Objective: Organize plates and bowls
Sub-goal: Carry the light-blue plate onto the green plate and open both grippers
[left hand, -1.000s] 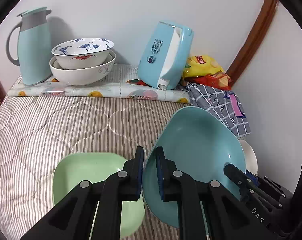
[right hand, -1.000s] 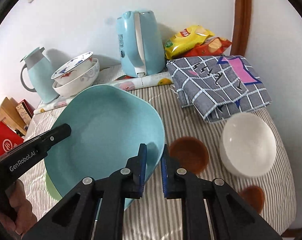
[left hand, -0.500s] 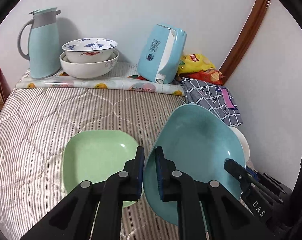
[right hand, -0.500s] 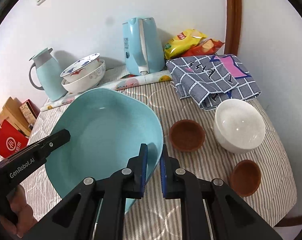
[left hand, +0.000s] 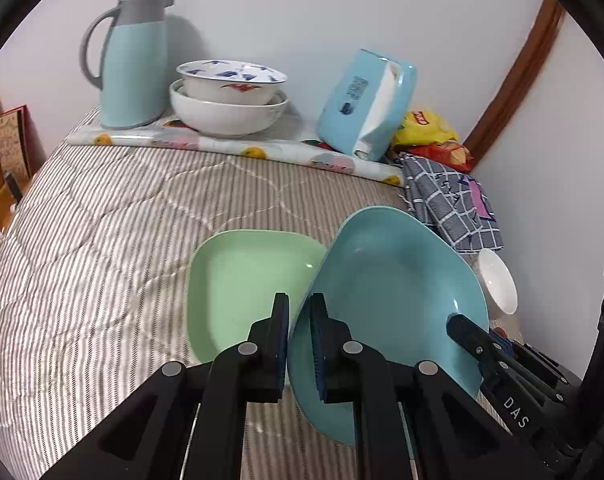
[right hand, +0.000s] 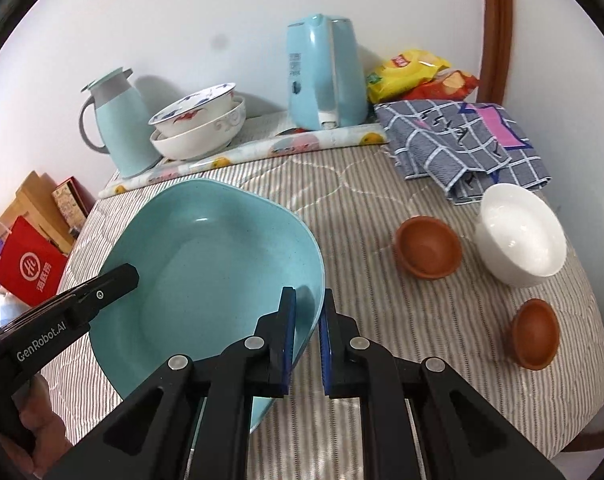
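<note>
A large teal plate [left hand: 389, 300] [right hand: 206, 264] hangs above the striped table cover, held from both sides. My left gripper [left hand: 300, 312] is shut on its left rim, and my right gripper [right hand: 306, 308] is shut on its right rim. A light green square plate [left hand: 246, 280] lies flat on the cover just left of the teal plate, partly behind it. Two patterned bowls [left hand: 228, 98] [right hand: 198, 124] sit nested at the back. A white bowl [right hand: 519, 234] and two small brown bowls [right hand: 427, 248] [right hand: 535, 336] stand on the right.
A teal jug [left hand: 132, 60] and a light blue kettle [right hand: 325, 72] stand on a fruit-print mat by the wall. A checked cloth [right hand: 461, 144] and snack bags [right hand: 417, 72] lie in the far right corner. Boxes [right hand: 34, 268] sit beyond the left table edge.
Both grippers have drawn back from the wall with the teal plate. The green plate, once under my left fingers, now lies further ahead of them, and a second brown bowl has come into the right view.
</note>
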### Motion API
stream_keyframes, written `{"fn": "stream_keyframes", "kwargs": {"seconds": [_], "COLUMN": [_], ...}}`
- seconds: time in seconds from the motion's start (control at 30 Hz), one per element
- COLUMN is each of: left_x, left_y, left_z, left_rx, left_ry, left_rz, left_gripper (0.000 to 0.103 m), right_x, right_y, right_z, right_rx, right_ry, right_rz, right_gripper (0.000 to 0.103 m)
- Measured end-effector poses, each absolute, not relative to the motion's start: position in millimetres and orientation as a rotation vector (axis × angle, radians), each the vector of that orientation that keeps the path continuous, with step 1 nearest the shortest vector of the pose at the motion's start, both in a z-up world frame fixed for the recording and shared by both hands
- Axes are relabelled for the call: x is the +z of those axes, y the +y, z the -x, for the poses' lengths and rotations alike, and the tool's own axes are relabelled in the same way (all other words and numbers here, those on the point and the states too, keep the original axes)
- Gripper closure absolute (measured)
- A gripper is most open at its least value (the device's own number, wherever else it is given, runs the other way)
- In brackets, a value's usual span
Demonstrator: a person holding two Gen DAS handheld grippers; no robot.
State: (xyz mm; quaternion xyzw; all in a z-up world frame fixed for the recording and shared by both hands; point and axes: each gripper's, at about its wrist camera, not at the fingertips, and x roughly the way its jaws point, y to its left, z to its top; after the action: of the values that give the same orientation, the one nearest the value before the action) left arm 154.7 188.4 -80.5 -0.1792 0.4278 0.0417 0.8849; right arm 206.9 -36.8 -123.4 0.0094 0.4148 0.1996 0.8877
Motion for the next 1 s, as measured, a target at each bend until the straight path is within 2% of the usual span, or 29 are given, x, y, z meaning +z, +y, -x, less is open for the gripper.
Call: {"fn": "stream_keyframes", "kwargs": {"seconds": [0.6,1.0], "left_x": [-113.4,-136.3], "left_y": [245.0,249.0], "left_z": [-149.2,-163.7], "left_rx": [0.216,0.229], "left_ry": [0.923,0.965], "left_rz": [0.46,0.463], "left_gripper": [0.093,0.093], "right_x": [-141.6,-163.9], "right_y": [37.2,52.5], "right_z": [-233.7,-261.0], "right_rx": [0.521,0.538], "right_ry": [0.875,0.918], "right_rz": [0.106,0.151], "right_gripper": [0.093,0.093]}}
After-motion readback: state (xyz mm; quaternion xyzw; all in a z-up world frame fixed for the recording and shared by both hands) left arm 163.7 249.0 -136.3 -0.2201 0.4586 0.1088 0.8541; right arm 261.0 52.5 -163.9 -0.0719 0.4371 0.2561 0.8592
